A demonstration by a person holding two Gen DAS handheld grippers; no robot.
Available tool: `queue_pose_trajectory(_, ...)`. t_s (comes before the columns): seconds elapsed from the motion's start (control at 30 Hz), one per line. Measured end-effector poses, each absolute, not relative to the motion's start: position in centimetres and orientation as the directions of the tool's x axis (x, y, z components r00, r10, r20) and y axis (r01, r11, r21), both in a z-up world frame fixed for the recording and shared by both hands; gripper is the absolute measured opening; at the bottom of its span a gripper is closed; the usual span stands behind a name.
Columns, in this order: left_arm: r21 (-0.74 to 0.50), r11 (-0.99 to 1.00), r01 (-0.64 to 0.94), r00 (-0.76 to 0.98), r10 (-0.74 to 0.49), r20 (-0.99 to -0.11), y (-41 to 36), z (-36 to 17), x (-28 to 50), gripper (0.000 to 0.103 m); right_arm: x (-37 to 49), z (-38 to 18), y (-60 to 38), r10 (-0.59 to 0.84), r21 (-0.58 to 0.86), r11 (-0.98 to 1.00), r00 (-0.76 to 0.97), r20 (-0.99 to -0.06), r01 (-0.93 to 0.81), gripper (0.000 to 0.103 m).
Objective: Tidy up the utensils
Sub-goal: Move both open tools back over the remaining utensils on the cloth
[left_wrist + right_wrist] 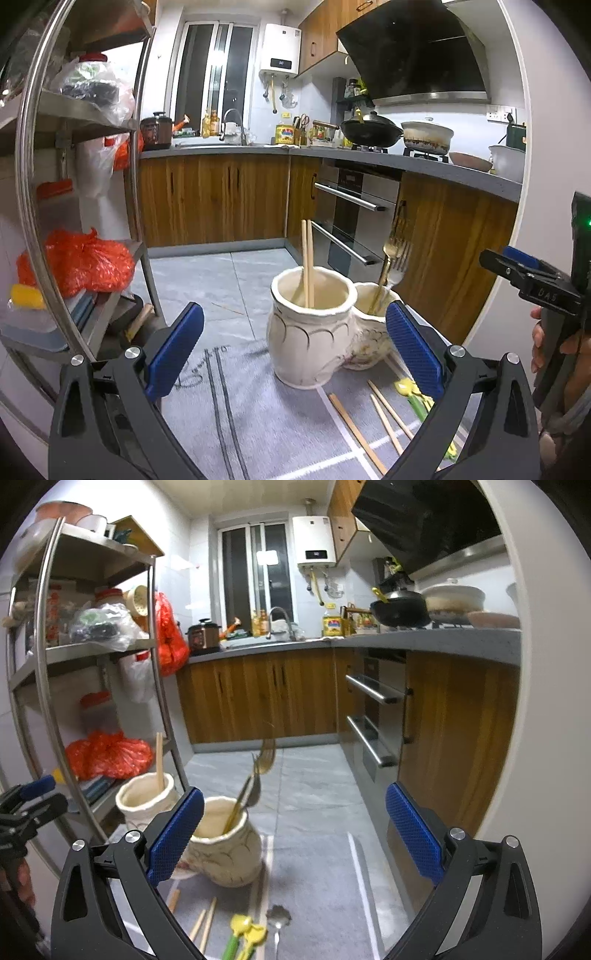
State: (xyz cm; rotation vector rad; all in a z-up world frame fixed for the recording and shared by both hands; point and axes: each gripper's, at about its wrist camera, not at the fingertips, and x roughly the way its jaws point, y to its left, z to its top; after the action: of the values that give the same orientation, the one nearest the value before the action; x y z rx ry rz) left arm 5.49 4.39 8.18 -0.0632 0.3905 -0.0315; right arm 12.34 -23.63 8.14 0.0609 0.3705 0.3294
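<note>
Both the left gripper (295,343) and the right gripper (293,829) stand wide open and empty. The loose chopsticks (384,413) lie on the grey mat (258,406) near the double ceramic holder (310,332), just right of its base. They look light, stiff and smooth, apt to roll; pinching across mid-shaft seems best. The yellow-green utensils (245,936) should be light plastic.

Only the right wrist view shows a metal spoon (277,921) on the mat; the left wrist view shows more of the chopsticks' length.
</note>
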Motion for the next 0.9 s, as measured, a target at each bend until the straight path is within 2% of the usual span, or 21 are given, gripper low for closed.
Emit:
queue_pose_trajectory(0.43, -0.03, 0.999, 0.023, 0.85, -0.035, -0.525, 2.2, 3.3, 4.4, 0.097, 10.8, 4.5, -25.8, 0.285, 0.104, 0.958, 0.849, -0.445, -0.267, 0.098)
queue_pose_trajectory(0.9, 0.005, 0.999, 0.054, 0.78, -0.039, -0.624, -1.3, -0.7, 4.6, 0.097, 10.8, 2.4, -25.8, 0.274, 0.055, 0.956, 0.813, -0.514, -0.288, 0.098)
